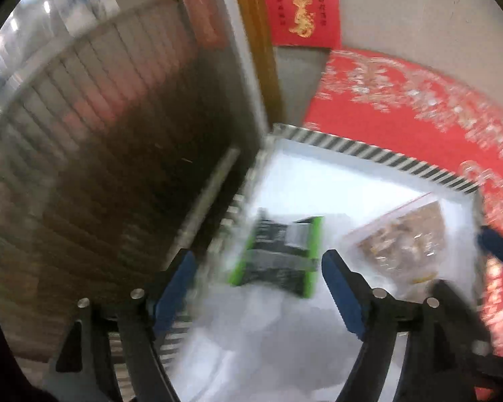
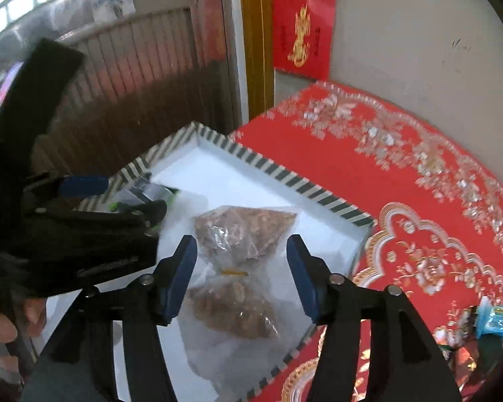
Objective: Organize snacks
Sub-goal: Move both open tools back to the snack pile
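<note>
A white box with a striped rim [image 1: 385,159] [image 2: 285,176] sits on a red patterned tablecloth. A green and black snack packet [image 1: 279,251] lies inside it at the left, also partly seen in the right wrist view [image 2: 157,194]. A clear bag of brown snacks [image 2: 241,268] [image 1: 405,244] lies in the box to the right. My left gripper [image 1: 259,283] is open and empty just above the green packet. My right gripper [image 2: 241,274] is open and empty, its fingers either side of the clear bag above it.
The red tablecloth [image 2: 435,201] covers the table to the right. A blue wrapped snack [image 2: 496,318] and other wrappers lie at the lower right edge. A ribbed door or shutter [image 1: 100,134] and a wall with a red poster [image 2: 303,30] stand behind.
</note>
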The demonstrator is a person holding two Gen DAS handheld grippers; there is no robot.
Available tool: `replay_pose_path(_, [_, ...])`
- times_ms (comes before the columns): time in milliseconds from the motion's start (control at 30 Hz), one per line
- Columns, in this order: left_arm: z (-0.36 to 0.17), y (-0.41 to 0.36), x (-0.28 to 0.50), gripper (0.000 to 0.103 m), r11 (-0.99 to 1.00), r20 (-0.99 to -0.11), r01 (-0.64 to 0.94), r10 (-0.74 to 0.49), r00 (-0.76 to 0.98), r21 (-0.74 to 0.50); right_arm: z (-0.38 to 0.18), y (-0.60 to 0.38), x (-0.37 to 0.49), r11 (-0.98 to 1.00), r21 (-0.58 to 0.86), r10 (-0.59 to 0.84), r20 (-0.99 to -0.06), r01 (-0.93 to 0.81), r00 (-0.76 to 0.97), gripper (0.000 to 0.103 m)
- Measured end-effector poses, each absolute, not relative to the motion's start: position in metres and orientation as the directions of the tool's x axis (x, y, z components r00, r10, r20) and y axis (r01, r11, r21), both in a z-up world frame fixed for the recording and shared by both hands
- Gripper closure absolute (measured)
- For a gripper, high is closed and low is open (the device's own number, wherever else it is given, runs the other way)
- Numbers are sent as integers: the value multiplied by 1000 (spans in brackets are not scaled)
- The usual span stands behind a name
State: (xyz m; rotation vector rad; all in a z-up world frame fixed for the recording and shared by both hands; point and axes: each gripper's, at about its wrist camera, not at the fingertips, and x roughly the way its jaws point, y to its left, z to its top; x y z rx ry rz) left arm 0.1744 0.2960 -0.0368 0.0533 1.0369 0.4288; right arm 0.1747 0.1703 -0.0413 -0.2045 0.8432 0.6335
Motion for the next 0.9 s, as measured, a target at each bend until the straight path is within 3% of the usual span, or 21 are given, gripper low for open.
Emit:
replay_pose_path(67, [-30, 290, 163, 22, 913, -797, -314, 387, 463, 261, -32, 162, 166, 799, 80, 453, -732, -596, 509, 44])
replay_pose_path(233, [-9, 280, 133, 22, 958, -807, -277, 224, 546, 79, -13, 125, 144, 812, 57, 444, -705, -581, 552, 40])
replay_pose_path(333, [2, 258, 123, 22, 970, -799, -234, 195, 568, 70, -6, 92, 131, 833, 51, 425, -698, -552, 577, 35])
replay_pose_path(667, [14, 151, 106, 22, 997, -822, -78, 27, 569, -21, 16, -37, 96, 915, -12, 284, -692, -403, 664, 35])
replay_pose_path(900, [6, 81, 106, 22, 999, -826, -34, 23, 563, 5, 23, -122, 70, 952, -44, 191, -691, -304, 698, 35])
